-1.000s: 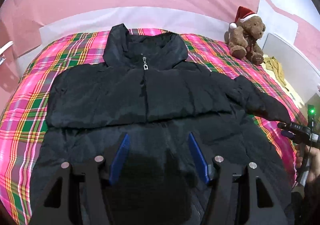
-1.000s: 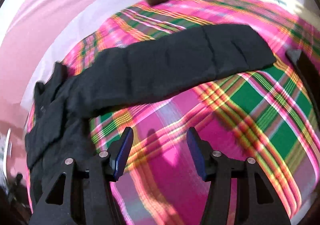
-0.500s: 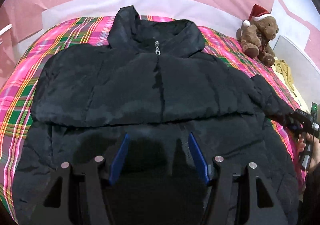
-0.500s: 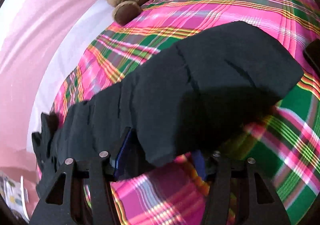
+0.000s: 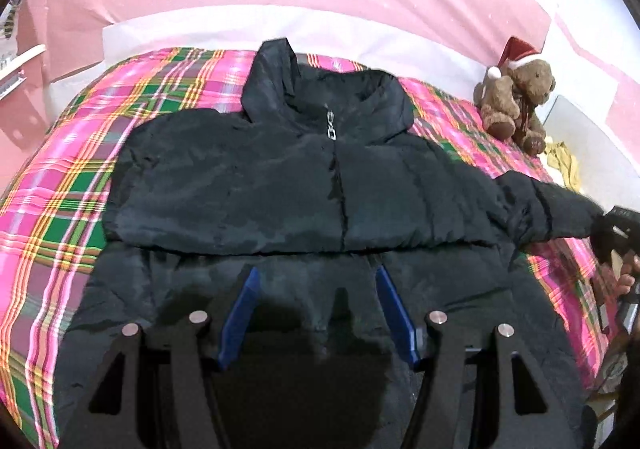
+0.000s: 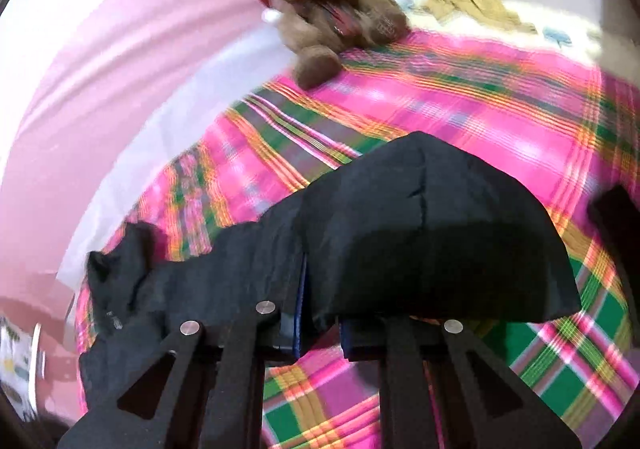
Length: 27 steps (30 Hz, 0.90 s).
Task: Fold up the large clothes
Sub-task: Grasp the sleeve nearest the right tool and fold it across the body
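We've got the bed (image 5: 60, 185) under a pink-green plaid cover, pink wall behind it. Black puffer jacket (image 5: 280, 185) lies flat on the bed, front up, zipped, collar toward the wall, hem toward us. Its sleeve (image 6: 420, 233) runs out to the right side of the bed and is raised off the cover at the cuff end. Teddy bear (image 5: 516, 101) in a red santa hat sits at the far right corner of the bed, well apart from the jacket; a yellow cloth (image 5: 564, 165) lies just beside it. Our left gripper (image 5: 316, 313) hovers over the jacket's lower front, blue pads spread wide, nothing between them. Our right gripper (image 6: 320, 329) is clamped on the sleeve near the cuff, fabric draped over the fingers.
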Motion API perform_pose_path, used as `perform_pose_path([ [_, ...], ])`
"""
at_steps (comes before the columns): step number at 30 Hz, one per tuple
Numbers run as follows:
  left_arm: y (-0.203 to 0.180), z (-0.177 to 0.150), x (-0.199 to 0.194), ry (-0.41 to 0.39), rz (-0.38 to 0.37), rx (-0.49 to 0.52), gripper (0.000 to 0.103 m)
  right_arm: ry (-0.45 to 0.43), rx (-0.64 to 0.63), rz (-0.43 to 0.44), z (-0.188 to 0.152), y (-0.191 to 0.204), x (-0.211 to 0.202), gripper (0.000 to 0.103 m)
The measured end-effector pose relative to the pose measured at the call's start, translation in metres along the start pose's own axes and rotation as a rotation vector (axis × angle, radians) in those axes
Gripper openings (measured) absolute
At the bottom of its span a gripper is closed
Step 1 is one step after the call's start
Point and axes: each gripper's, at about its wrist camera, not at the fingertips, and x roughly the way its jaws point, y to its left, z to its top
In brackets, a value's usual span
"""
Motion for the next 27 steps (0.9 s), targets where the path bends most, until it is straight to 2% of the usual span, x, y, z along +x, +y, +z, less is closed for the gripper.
perform_pose_path([
  [8,0.008,0.002,-0.031,-0.048,-0.013,-0.016,0.063,-0.059,-0.197,0.112,0.003,0.098,-0.049,0.014],
  [13,0.021,0.001,-0.042,-0.065,-0.007,-0.038,0.063,-0.047,-0.304,0.16,-0.014,0.155,-0.053,0.014],
  [18,0.037,-0.004,-0.042,-0.064,-0.002,-0.069,0.063,-0.012,-0.416,0.181,-0.045,0.206,-0.042,0.014],
  [27,0.071,-0.015,-0.034,-0.059,0.014,-0.131,0.063,0.139,-0.598,0.181,-0.118,0.288,0.023,0.015],
])
